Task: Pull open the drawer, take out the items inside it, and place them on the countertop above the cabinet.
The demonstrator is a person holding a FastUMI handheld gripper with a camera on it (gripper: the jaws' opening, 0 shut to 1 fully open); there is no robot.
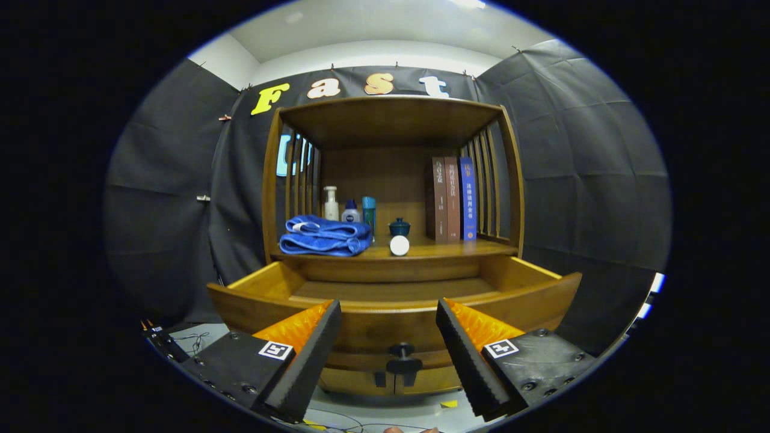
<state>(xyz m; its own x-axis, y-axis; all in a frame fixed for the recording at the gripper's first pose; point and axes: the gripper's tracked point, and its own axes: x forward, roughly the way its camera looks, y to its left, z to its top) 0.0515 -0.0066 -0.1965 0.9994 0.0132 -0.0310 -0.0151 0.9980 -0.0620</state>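
Already the drawer (pixel 394 300) stands pulled out from the wooden cabinet (pixel 391 129), its curved front towards the gripper (pixel 388 313) and its dark knob (pixel 403 359) just ahead of the fingers, between them. The fingers are spread wide and hold nothing; their ribbed pads (pixel 313 355) suit gripping small smooth things. The part of the drawer's floor that can be seen looks bare, though the near part is hidden behind the front board, so I cannot say for certain that it is empty.

On the countertop (pixel 421 249) above the drawer, a small white round item (pixel 399 245) lies at the front edge, near the middle, quite possibly set there from the drawer. Behind it stands a dark lidded jar (pixel 399 227). Towards the left edge a soft blue towel (pixel 325 236) lies folded, with bottles (pixel 349 210) standing behind it against the back. Hard-backed books (pixel 452 198) stand upright by the slatted right side, which props them.
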